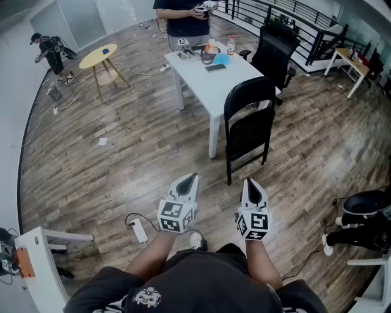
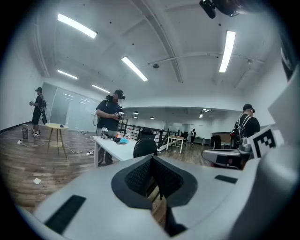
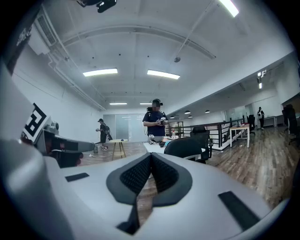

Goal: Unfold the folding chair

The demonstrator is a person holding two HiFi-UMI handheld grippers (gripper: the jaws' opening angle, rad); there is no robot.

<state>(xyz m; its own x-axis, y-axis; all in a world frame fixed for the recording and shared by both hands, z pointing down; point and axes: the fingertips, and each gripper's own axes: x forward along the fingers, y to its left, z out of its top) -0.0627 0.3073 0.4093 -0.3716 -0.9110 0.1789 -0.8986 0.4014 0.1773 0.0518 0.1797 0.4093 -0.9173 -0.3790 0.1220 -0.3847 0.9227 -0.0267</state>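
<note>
A black folding chair [image 1: 249,125] stands folded flat and upright against the near corner of the white table [image 1: 201,79]. Its rounded backrest shows behind my jaws in the left gripper view [image 2: 145,147] and the right gripper view [image 3: 185,147]. Both grippers hang in front of my body, a step short of the chair and apart from it. The left gripper [image 1: 190,178] is shut with nothing between its pads. The right gripper [image 1: 252,185] is shut and empty too.
A black office chair [image 1: 273,49] sits behind the table. A person [image 1: 183,15] stands at the table's far end, with bottles and small items on the top. A round yellow side table [image 1: 100,58] stands at the left. A white power strip [image 1: 139,230] lies by my feet.
</note>
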